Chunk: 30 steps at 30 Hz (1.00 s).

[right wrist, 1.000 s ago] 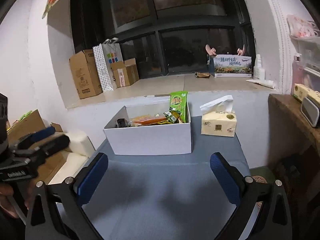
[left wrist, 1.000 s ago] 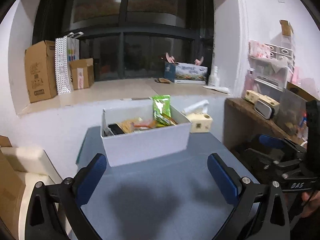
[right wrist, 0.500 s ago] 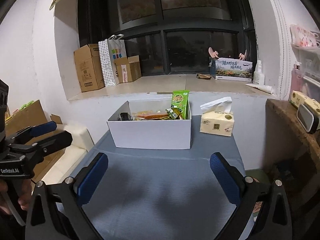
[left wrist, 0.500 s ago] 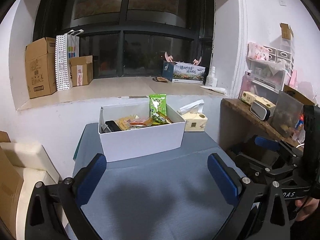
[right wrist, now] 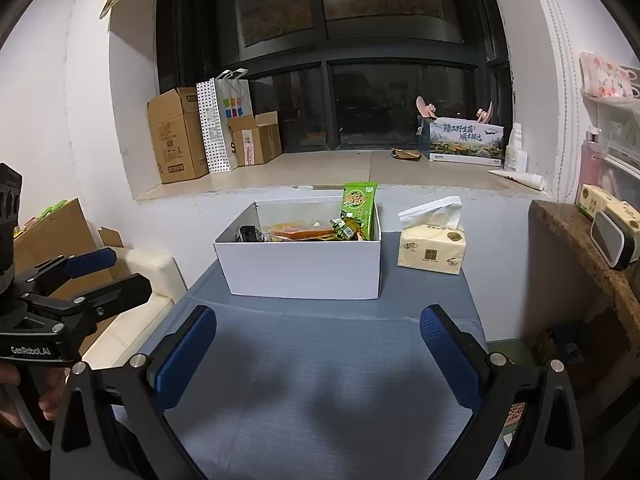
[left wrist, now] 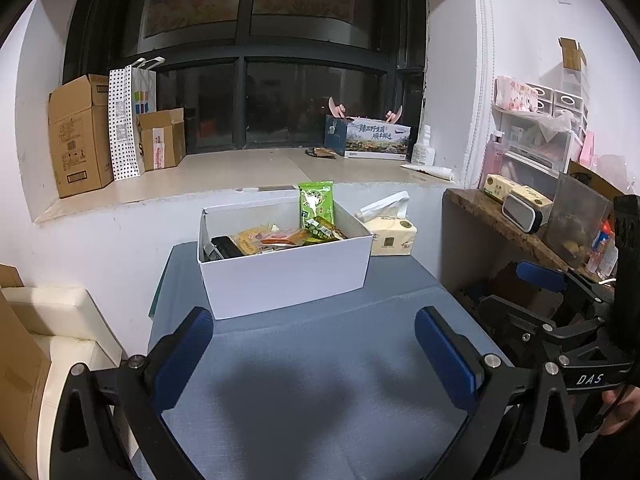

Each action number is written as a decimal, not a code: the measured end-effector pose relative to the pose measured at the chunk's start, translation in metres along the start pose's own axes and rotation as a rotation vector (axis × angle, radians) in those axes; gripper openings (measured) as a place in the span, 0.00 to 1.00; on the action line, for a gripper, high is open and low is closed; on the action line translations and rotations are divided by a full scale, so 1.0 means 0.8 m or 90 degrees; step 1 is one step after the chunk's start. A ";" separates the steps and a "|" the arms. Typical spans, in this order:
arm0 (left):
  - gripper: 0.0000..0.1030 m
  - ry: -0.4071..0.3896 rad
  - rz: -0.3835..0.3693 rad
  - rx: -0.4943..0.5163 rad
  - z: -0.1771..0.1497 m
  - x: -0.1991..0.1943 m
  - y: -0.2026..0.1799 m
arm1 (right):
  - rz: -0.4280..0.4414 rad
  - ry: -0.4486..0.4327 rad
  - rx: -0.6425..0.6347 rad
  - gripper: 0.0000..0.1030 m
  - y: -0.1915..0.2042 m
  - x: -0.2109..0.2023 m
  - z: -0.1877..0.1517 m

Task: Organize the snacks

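Snacks in white box, well beyond both grippers' empty, spread jaws.

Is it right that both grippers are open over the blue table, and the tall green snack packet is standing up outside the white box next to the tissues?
Not quite. The green snack packet stands inside the white box, at its right end, as the right wrist view shows. The tissue pack sits apart, outside. The rest holds.
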<state>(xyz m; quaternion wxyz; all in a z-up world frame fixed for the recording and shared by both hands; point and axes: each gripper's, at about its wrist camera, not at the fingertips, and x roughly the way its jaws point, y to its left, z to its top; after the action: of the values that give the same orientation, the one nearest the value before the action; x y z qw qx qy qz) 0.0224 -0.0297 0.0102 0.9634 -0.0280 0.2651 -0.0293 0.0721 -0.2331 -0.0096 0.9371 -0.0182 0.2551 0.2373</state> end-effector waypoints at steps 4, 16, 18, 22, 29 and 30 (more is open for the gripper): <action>1.00 0.003 0.001 -0.004 0.000 0.001 0.001 | 0.000 -0.002 -0.005 1.00 0.001 -0.001 -0.001; 1.00 0.007 0.006 -0.006 -0.002 0.002 0.003 | 0.002 -0.004 -0.001 1.00 0.001 -0.003 -0.004; 1.00 0.008 0.006 -0.005 -0.002 0.002 0.002 | 0.003 -0.003 -0.002 1.00 0.002 -0.003 -0.003; 1.00 0.006 0.010 -0.002 -0.003 0.002 0.002 | 0.003 -0.003 -0.002 1.00 0.002 -0.003 -0.002; 1.00 0.009 0.008 -0.003 -0.004 0.003 0.001 | 0.004 -0.005 0.000 1.00 0.001 -0.004 -0.002; 1.00 0.010 0.008 -0.003 -0.004 0.003 0.001 | 0.004 -0.005 0.000 1.00 0.001 -0.004 -0.002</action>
<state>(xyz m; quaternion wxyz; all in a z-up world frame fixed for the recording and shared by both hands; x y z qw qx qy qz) 0.0230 -0.0293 0.0059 0.9613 -0.0287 0.2729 -0.0227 0.0686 -0.2343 -0.0095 0.9374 -0.0168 0.2515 0.2402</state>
